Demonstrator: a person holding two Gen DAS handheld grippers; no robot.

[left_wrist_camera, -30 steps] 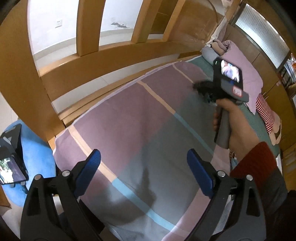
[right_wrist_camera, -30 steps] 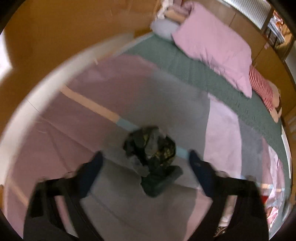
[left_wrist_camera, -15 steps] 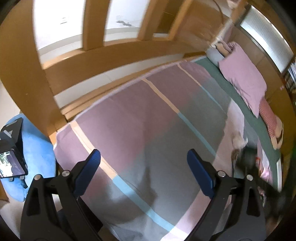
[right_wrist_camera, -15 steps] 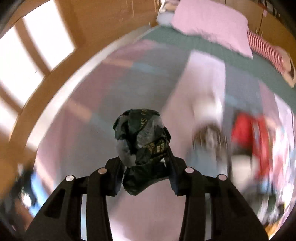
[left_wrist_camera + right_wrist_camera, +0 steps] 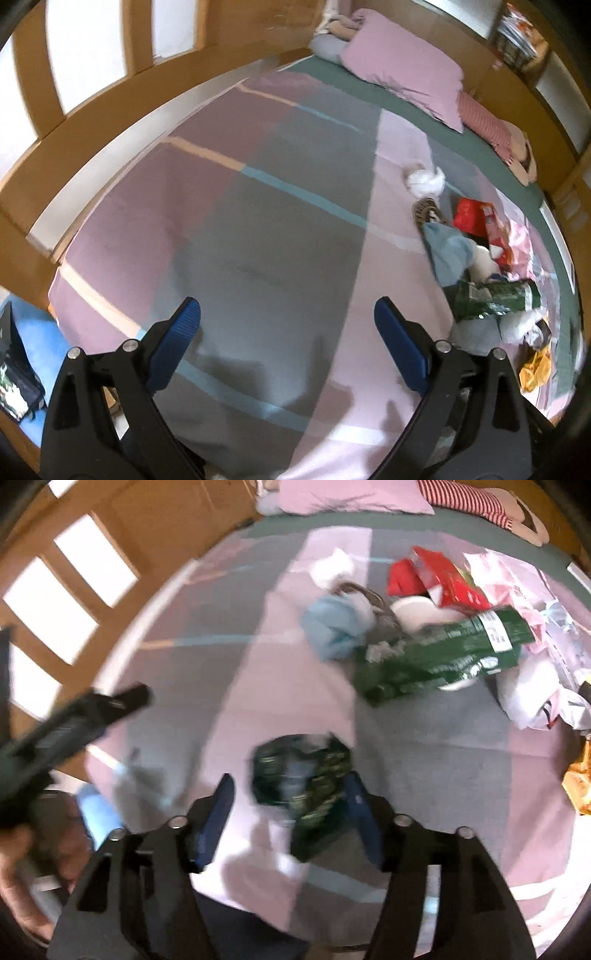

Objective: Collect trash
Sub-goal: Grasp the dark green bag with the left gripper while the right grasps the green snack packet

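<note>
Opening its jaws, our right gripper has a crumpled dark green wrapper between its blue pads; the picture is blurred there, and we see a gap on the wrapper's left while its right edge lies close against the right pad, so we cannot tell whether that pad touches it; the wrapper sits over the pink and grey striped bedspread, toward the near edge of the bed; farther out on the spread lies the gathered pile: a long green packet, a light blue rag just beside it, a red bag behind, and white crumpled paper toward the bed's right edge; our left gripper hangs spread wide with nothing between its pads, over a bare stretch of the spread; from its view the same green packet lies toward the right edge, and a white wad sits apart from the pile, nearer the pink pillow at the head.
</note>
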